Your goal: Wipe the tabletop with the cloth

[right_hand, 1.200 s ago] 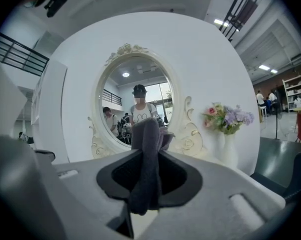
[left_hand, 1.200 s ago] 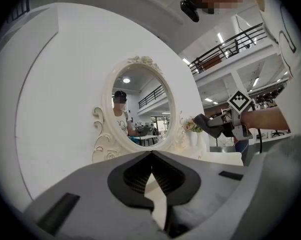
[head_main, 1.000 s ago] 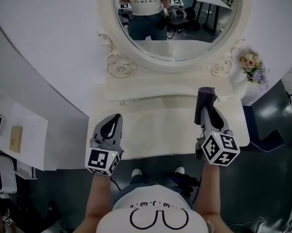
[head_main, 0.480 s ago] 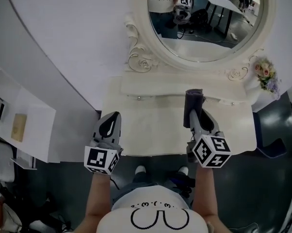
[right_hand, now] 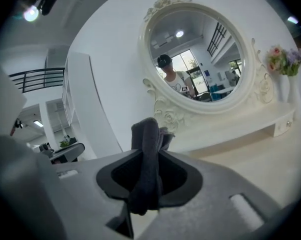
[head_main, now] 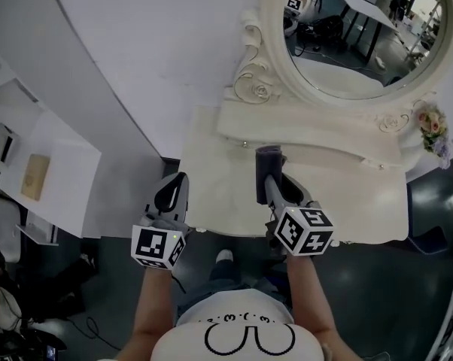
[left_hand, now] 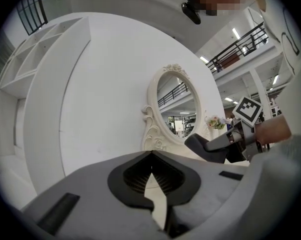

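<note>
A dark grey cloth [head_main: 267, 162] hangs folded between the jaws of my right gripper [head_main: 271, 179], which is shut on it over the left middle of the cream tabletop [head_main: 226, 201]. In the right gripper view the cloth [right_hand: 147, 139] stands up out of the right gripper [right_hand: 149, 156], in front of the mirror. My left gripper [head_main: 180, 179] is shut and holds nothing; it hovers by the table's front left corner. In the left gripper view the left gripper [left_hand: 151, 155] has its tips together, with the cloth [left_hand: 204, 146] off to the right.
An oval mirror [head_main: 362, 28] in an ornate white frame stands at the back above a raised shelf [head_main: 309, 130]. A small flower bouquet [head_main: 435, 126] sits at the far right. A white shelving unit [head_main: 42, 171] stands left of the table, across a gap of dark floor.
Both grippers have moved left along the table. The right gripper carried the cloth from the right part to the left middle. The left gripper now sits at the table's left corner.
</note>
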`<state>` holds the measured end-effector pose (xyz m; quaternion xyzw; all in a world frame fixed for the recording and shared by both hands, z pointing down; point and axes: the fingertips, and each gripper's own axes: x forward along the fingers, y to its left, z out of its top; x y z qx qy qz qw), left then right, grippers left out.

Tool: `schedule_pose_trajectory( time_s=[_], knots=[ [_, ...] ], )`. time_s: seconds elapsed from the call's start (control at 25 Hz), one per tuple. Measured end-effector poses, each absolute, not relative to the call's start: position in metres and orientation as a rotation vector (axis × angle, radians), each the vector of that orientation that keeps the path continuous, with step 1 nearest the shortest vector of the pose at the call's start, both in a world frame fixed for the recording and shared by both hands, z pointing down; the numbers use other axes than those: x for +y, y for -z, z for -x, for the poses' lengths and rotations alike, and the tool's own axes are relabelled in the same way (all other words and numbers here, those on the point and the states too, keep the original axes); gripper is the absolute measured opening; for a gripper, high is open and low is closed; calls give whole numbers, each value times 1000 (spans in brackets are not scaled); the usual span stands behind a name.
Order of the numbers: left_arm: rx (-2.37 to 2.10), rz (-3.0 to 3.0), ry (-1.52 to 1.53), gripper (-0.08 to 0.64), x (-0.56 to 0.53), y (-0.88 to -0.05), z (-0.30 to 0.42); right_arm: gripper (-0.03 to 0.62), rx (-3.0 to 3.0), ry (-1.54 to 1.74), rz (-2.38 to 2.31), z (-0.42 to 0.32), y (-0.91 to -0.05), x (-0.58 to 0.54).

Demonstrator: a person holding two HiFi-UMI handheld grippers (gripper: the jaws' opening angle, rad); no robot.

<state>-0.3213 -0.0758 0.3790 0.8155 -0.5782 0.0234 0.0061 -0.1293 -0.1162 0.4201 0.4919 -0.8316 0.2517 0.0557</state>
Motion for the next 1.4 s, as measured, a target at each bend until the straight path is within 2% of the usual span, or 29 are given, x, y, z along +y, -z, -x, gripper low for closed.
schedule_pose_trajectory(
  time_s=[0.48, 0.8, 1.12, 1.4],
  knots=[
    [-1861, -2424, -75, 2, -57, -412, 375, 95, -2471, -1014, -1143, 262, -494, -94],
    [-1879, -2373, -91, 2, -49, -425, 396, 95, -2348, -862, -907, 332, -560, -84],
    [-1853, -2378, -103, 2, -53, -431, 393, 95, -2216, -566, -745, 363, -603, -75],
    [-1844, -2375, -95, 2, -57, -433, 387, 97, -2165, -632, -687, 359, -613, -77]
  ],
)
